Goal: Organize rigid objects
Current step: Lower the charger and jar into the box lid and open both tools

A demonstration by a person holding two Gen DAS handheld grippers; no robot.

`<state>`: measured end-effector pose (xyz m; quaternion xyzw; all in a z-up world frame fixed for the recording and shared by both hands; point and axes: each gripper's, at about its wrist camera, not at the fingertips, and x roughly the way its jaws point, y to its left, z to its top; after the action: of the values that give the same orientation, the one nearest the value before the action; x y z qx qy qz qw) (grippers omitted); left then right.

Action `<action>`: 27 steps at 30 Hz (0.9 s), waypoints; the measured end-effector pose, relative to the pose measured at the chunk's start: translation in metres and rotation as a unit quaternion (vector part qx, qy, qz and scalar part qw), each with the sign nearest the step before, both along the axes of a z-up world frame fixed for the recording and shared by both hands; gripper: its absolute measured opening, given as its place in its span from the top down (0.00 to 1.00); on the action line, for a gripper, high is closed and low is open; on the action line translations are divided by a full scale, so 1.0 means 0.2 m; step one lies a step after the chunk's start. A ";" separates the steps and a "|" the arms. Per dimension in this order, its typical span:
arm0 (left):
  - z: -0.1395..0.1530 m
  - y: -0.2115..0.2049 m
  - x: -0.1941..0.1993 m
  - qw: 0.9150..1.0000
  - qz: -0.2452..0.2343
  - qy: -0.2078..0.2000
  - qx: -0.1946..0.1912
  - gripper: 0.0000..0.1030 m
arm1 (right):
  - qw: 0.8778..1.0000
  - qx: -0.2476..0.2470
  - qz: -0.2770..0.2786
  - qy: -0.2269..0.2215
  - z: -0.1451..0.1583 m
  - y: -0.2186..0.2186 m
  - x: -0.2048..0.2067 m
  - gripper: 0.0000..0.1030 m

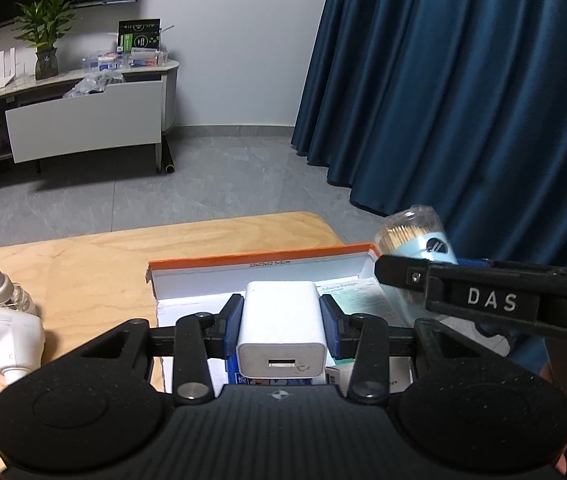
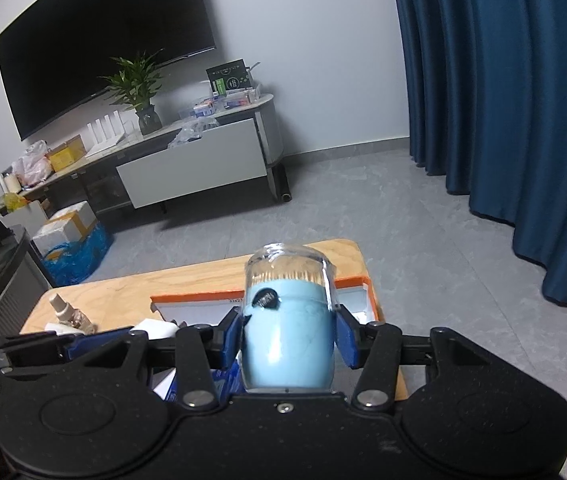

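Note:
My left gripper [image 1: 281, 326] is shut on a white USB charger [image 1: 281, 332] and holds it over the open orange-edged cardboard box [image 1: 259, 259]. My right gripper [image 2: 288, 334] is shut on a light blue toothpick jar [image 2: 288, 340] with a clear lid, also above the box [image 2: 357, 282]. In the left wrist view the jar [image 1: 415, 240] and the right gripper's arm show at the right, close beside my left gripper. The box holds a paper leaflet [image 1: 363, 296] and small packages under the charger.
On the wooden table [image 1: 95, 264], left of the box, stand a small spray bottle [image 1: 1, 288] and a white power plug [image 1: 13, 340]. A blue curtain [image 1: 463, 100] hangs at the right. A TV cabinet [image 2: 191, 164] stands across the grey floor.

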<state>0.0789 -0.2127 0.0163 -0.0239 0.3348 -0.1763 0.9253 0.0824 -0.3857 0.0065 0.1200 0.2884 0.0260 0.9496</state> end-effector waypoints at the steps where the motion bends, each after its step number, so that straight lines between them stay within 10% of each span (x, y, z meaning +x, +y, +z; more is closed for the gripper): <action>1: 0.00 0.00 0.01 1.000 0.000 0.002 0.000 0.60 | 1.000 0.002 0.001 -0.004 0.00 -0.01 0.00 0.35; 11: -0.05 -0.04 0.09 0.999 -0.013 0.024 -0.025 0.59 | 0.999 0.006 -0.030 -0.040 0.07 -0.07 -0.12 0.35; 14: -0.03 -0.03 0.07 0.999 -0.015 0.019 -0.037 0.32 | 0.999 0.002 -0.028 -0.046 0.10 -0.07 -0.16 0.35; 27: 0.13 0.07 -0.10 0.999 0.040 -0.002 0.009 0.04 | 0.998 -0.020 -0.014 -0.054 0.19 0.08 -0.30 0.24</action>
<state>0.0588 -0.1983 0.0426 -0.0285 0.3337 -0.1365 0.9323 0.0230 -0.3699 0.0455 0.1032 0.2352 0.0131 0.9664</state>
